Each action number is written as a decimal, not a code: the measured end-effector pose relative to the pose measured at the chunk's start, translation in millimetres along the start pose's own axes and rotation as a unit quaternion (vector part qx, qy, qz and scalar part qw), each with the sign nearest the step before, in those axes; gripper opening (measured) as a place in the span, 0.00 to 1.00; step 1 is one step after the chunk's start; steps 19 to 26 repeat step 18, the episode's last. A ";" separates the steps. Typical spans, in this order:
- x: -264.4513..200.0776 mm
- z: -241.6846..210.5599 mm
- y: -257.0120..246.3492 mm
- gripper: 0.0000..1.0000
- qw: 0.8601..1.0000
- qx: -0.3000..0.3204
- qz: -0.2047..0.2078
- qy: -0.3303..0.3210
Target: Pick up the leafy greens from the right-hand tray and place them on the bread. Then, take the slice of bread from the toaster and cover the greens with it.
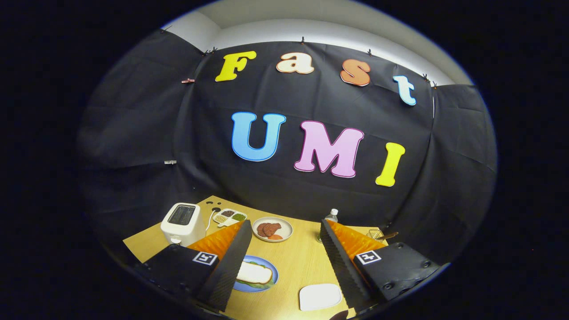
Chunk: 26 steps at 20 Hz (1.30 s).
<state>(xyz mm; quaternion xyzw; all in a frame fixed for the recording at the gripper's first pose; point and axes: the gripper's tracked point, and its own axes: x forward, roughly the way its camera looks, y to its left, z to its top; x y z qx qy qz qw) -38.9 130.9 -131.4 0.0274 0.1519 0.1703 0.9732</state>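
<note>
The gripper (284,258) was held wide open above the wooden table (298,262), nothing between its fingers. A bread slice (254,273) with greens (260,284) under it was seen on a blue plate (272,266) beside the left finger. The toaster (183,223) stood at ten o'clock, the white tray (320,296) at five o'clock.

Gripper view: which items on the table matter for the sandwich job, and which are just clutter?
Job items:
- toaster
- bread on the blue plate, green showing under it
- white tray, bare
- gripper, fingers open, nothing between them

Clutter:
- plate of sliced meat
- divided dish of seeds
- water bottle
- wire basket
</note>
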 end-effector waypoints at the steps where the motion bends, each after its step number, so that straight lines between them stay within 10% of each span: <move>1: 1.4 0.3 -1.4 0.97 1.000 0.006 -0.001 0.000; 26: 18.7 -32.4 -42.6 0.97 0.998 0.061 0.012 0.020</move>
